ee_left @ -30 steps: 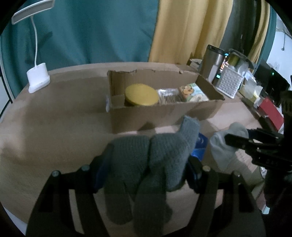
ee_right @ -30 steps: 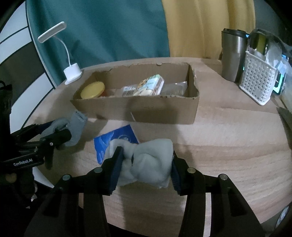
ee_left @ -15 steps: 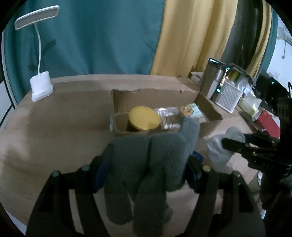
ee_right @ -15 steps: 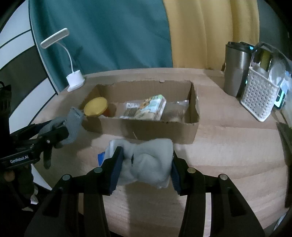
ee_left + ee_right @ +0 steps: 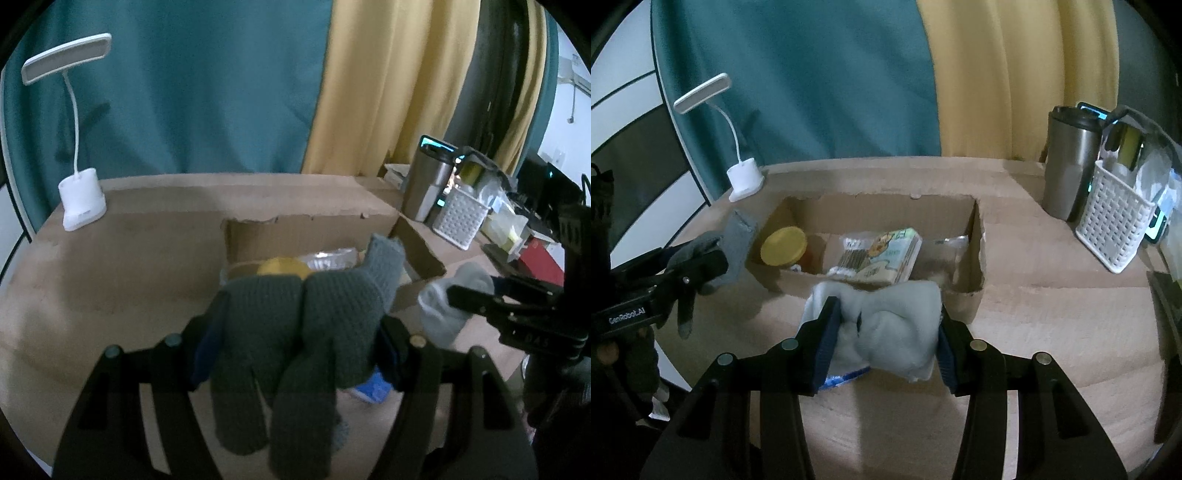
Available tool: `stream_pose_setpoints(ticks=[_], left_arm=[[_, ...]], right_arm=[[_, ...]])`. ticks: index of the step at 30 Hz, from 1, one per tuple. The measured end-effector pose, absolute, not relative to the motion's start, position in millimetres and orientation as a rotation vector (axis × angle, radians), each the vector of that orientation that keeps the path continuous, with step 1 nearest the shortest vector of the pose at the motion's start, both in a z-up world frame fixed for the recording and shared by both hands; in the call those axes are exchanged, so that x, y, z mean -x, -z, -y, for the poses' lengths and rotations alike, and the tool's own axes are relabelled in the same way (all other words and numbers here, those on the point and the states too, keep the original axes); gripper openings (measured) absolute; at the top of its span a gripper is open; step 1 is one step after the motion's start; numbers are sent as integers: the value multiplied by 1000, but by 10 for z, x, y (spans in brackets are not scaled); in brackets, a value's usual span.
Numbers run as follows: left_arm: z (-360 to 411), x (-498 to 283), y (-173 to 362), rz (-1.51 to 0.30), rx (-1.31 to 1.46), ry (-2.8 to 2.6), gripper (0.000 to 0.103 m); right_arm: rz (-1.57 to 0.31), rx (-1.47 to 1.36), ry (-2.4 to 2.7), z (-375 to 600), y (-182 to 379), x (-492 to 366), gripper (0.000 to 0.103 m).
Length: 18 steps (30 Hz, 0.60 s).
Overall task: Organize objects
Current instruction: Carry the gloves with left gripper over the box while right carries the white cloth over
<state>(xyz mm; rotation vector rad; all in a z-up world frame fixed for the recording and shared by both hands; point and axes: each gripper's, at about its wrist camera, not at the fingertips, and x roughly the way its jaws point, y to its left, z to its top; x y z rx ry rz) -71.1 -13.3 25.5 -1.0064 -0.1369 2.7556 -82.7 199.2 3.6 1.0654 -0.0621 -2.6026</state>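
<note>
My left gripper (image 5: 301,332) has its jaws clamped on a grey knit glove (image 5: 295,332); my right gripper (image 5: 884,332) has its jaws clamped on a pale sock (image 5: 890,332), both above the bench (image 5: 1052,295) before the cardboard box (image 5: 977,258). Only the right view shows the snack packets (image 5: 882,254) beside the yellow lid (image 5: 783,245).

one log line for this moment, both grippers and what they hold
left gripper: shut on grey glove | right gripper: shut on pale sock | both held above table, near cardboard box
</note>
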Motion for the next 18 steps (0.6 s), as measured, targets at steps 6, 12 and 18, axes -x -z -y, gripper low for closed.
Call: stream_pose_setpoints(ticks=[6, 12, 18], left_arm=[[102, 800, -321, 132, 993, -2758, 71], [88, 864, -349, 128, 990, -2759, 71], [89, 931, -359, 131, 990, -2756, 71]], right_arm=[[67, -1043, 2620, -2055, -104, 892, 50], [74, -1037, 2619, -2078, -121, 954, 50], [78, -1039, 2619, -2079, -133, 1010, 50]])
